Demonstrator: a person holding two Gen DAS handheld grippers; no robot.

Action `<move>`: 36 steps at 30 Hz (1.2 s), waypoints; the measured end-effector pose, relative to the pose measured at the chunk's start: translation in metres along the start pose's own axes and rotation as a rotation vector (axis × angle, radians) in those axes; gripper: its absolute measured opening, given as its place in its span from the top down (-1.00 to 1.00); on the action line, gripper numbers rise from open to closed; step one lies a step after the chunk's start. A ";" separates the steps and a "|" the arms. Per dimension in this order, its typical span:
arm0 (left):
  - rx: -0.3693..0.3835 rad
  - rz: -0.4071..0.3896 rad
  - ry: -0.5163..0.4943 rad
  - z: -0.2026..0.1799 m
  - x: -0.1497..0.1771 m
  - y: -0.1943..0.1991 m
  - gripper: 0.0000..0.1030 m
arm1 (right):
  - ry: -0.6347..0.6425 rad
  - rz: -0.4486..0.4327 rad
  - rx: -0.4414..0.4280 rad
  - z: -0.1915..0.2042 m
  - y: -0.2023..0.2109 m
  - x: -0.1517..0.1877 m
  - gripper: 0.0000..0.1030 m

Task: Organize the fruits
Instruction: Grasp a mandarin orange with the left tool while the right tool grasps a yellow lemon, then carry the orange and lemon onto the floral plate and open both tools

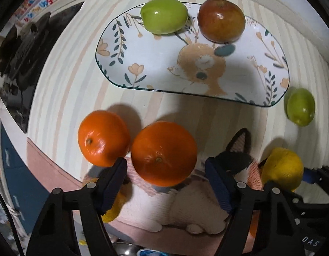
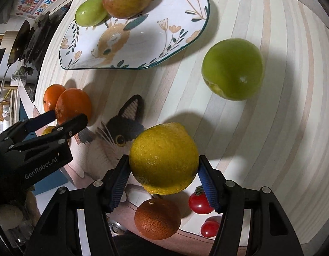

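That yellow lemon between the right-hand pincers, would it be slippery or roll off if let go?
The lemon looks round, so it would probably roll on the table. Its skin is dimpled, and the right gripper's ribbed pads touch both sides, so slipping seems unlikely.

Both views are sharp in the centre and fairly bright; the light is warm-white and comes from above.

Left wrist view: strong fisheye bend, w/ table stripes curving into arcs and a black vignette at the corners. Small glare dots sit on the green fruit (image 1: 164, 16) and the red-brown fruit (image 1: 221, 20) on the plate (image 1: 143, 64). The two oranges (image 1: 163, 153) throw soft shadows toward 12–1 o'clock. The edge at 9 o'clock is dim and smeared.

Right wrist view: same distortion. The lemon (image 2: 164, 159) casts a broad dark shadow toward 1 o'clock, and so does the green fruit on the table (image 2: 232, 69). Bottom area at 6 o'clock is darker & slightly soft; the poster at 11 o'clock is blurry.
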State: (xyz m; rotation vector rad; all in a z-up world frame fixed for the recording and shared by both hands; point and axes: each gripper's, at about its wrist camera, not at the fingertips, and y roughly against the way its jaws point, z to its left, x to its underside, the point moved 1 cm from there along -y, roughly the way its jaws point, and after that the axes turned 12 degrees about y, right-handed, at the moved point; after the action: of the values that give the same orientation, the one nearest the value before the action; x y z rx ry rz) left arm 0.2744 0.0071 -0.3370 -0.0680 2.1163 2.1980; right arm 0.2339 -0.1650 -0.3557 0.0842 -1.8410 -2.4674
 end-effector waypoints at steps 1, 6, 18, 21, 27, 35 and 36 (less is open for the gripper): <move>-0.006 -0.005 0.010 0.002 -0.001 -0.001 -0.26 | 0.000 0.001 -0.001 0.000 0.000 0.000 -0.28; 0.016 -0.015 0.025 0.008 -0.013 -0.001 -0.21 | -0.001 0.009 0.000 0.001 0.000 -0.001 -0.28; 0.115 0.040 0.068 0.030 0.004 -0.002 -0.18 | -0.061 0.034 -0.068 -0.014 0.011 -0.002 -0.42; 0.110 0.033 0.065 0.030 0.006 -0.005 -0.19 | -0.038 0.058 -0.053 -0.013 0.009 -0.004 -0.43; 0.097 0.024 0.054 0.022 0.009 -0.005 -0.18 | -0.013 0.095 -0.081 -0.006 0.002 0.000 -0.34; 0.128 0.005 0.065 0.015 0.003 0.017 -0.17 | 0.013 -0.006 -0.034 -0.001 0.022 0.001 -0.27; 0.141 0.000 0.071 0.017 0.002 0.023 -0.17 | 0.007 -0.024 -0.046 -0.002 0.029 -0.003 -0.27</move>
State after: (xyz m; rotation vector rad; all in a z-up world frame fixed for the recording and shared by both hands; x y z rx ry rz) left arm 0.2713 0.0229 -0.3140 -0.1380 2.3017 2.0683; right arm 0.2377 -0.1749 -0.3287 0.1134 -1.7899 -2.5208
